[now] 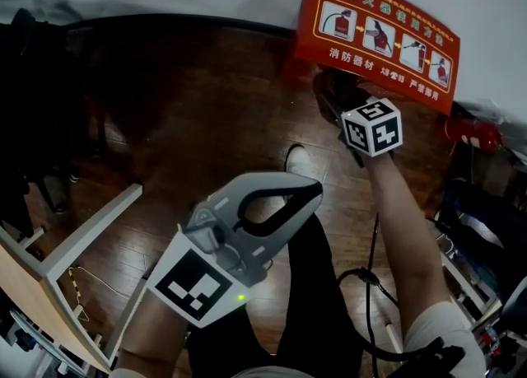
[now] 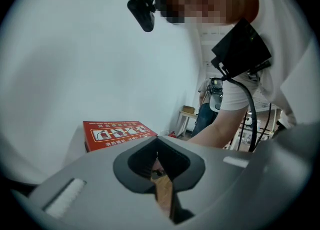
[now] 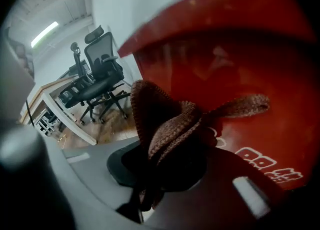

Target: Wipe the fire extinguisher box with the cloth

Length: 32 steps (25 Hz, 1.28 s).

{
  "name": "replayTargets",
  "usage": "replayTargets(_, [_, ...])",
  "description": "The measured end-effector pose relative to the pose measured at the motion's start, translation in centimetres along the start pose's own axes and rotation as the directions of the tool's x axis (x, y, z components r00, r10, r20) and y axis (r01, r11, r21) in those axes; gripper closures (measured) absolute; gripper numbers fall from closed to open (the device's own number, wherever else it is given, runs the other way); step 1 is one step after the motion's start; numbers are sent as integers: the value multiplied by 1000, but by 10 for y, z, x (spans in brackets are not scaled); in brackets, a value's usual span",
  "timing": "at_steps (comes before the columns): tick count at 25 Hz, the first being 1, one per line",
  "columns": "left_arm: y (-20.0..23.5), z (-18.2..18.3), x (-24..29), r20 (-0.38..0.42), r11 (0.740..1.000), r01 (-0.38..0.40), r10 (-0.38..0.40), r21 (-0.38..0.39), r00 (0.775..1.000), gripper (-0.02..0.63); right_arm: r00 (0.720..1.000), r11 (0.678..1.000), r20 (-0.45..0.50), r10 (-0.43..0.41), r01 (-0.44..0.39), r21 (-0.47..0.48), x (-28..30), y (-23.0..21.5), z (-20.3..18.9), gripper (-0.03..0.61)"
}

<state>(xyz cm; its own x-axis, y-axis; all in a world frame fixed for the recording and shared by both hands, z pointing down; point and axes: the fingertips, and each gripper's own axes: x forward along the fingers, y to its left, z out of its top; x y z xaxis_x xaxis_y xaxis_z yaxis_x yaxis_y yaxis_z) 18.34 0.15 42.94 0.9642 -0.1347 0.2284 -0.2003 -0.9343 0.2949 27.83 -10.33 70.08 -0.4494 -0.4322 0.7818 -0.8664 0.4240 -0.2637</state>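
The red fire extinguisher box stands on the wood floor against the white wall; its lid bears white picture panels. My right gripper is shut on a dark brown knitted cloth. The bunched cloth sits against the box's red front, just below the lid. My left gripper is held low near the person's legs, well back from the box. It is shut with nothing in it. In the left gripper view the box lies beyond the jaws.
A red fire extinguisher lies on the floor right of the box. A white desk frame and dark chairs stand at the left. Black office chairs show behind. A black cable hangs by the right arm.
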Motion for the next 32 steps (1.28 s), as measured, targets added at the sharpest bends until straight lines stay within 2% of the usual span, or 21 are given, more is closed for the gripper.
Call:
replayTargets(10, [38,-58,25,1,996,-49,49,-71,999,614,991,1000,-131,-21,18,-19,103,-40,-75,525])
replayTargets(14, [54,-86,34,5,993,-74,75,-97,997,614,983,1000,-181,0,4,18,149,-58,-107,525])
replayTargets(17, [63,-105,35,2,991,-79,80,-103,997,614,975,999,-222,-15,22,30,175,-71,-131,525])
replayTargets(22, [66,-117,23,19,990,-72,74,-122,997,614,967,996,-253,3,21,91,192,-68,-147,525])
replayTargets(24, [60,-109,11,17,989,-71,74,-129,997,614,963,997,-269,22,0,83,179,-47,-144,525])
replayTargets(26, [55,-93,-6,23,989,-81,84,-122,996,614,964,999,-262,47,-40,29,154,-16,-123,525])
replayTargets(29, [48,-59,-38,51,989,-104,110,-109,993,614,970,984,-236,62,-98,-146,102,34,-71,525])
replayTargets(32, [37,-19,-81,76,986,-129,137,-103,988,614,968,946,-239,72,-143,-292,37,86,-21,525])
